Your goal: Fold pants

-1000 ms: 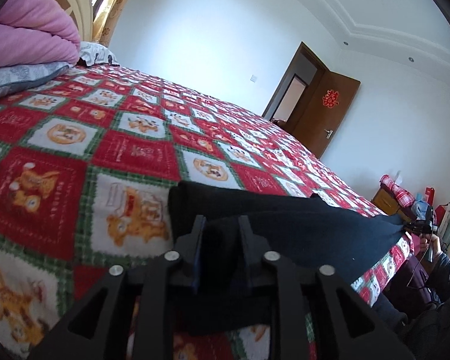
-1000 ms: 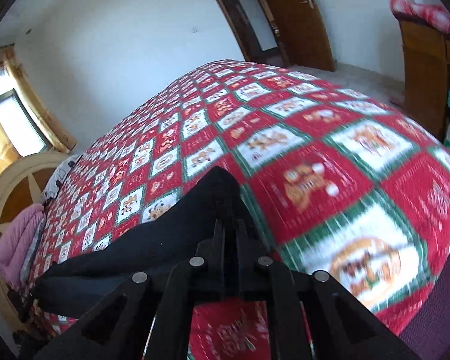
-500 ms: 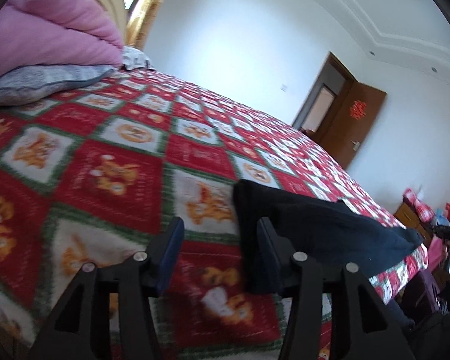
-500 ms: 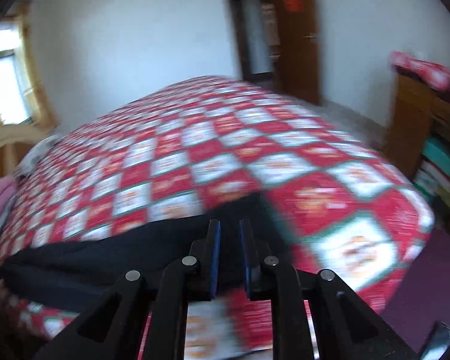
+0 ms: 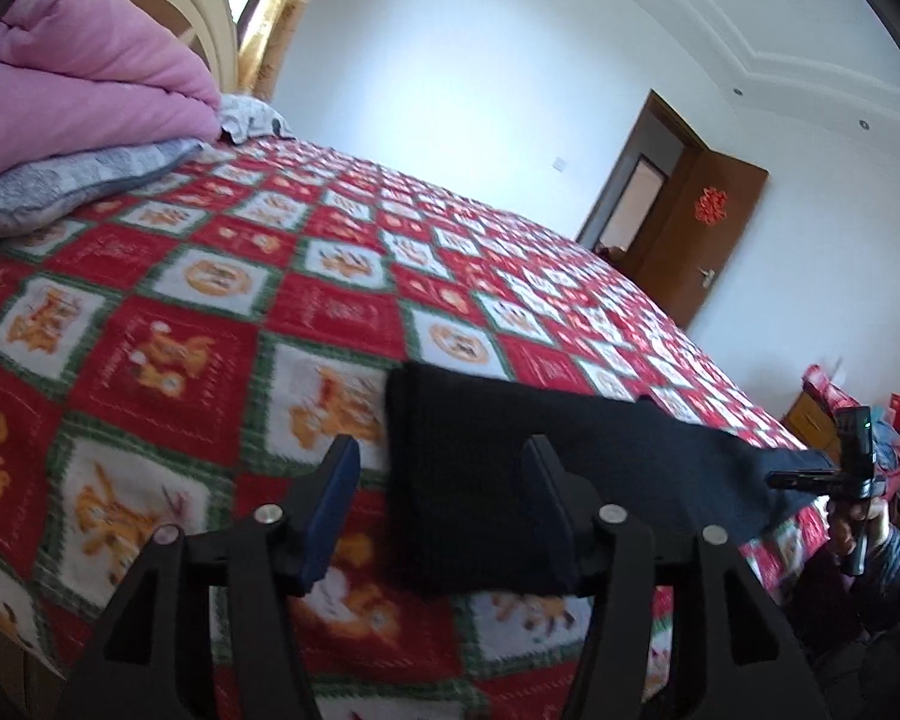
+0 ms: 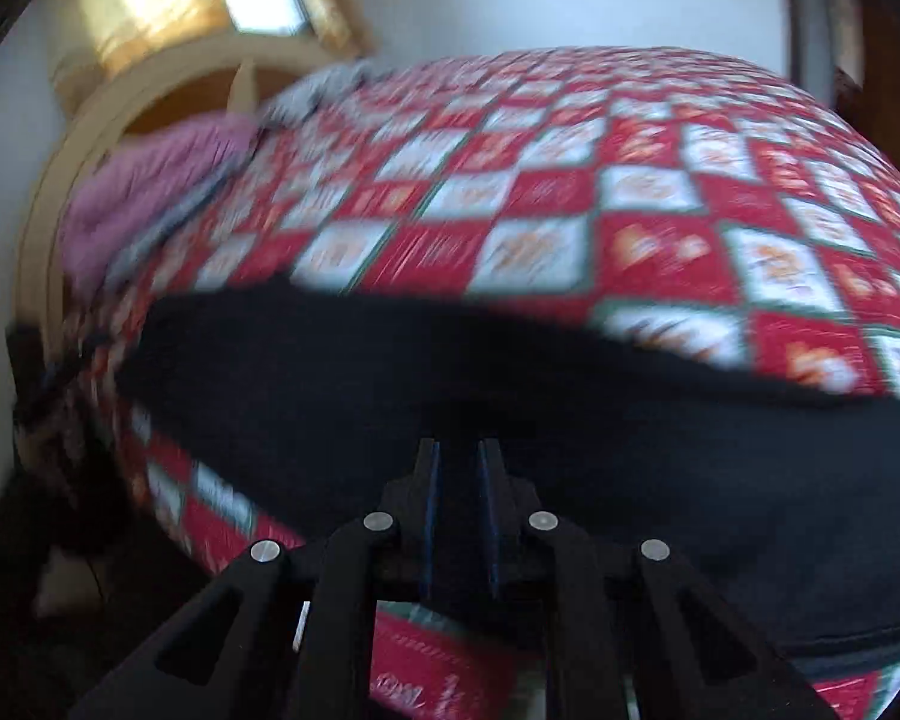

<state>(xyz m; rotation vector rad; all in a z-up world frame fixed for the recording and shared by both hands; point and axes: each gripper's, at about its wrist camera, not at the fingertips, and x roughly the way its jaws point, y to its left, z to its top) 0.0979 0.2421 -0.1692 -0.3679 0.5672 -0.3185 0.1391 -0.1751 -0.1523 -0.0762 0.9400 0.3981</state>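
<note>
Pants (image 5: 510,468) flat near bed edge | left gripper (image 5: 444,480) opening, unpinched | right gripper (image 6: 457,480) near-closed, grip unclear

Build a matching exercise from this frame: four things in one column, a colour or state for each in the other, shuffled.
Things:
1. pants
2. quilt
3. door
4. left hand-held gripper

Descriptions:
A. brown, standing open
B. black, lying on the bedspread
C. jaws opening, not clamping anything
D. pink, piled by the headboard

Pairs: 1-B, 2-D, 3-A, 4-C
</note>
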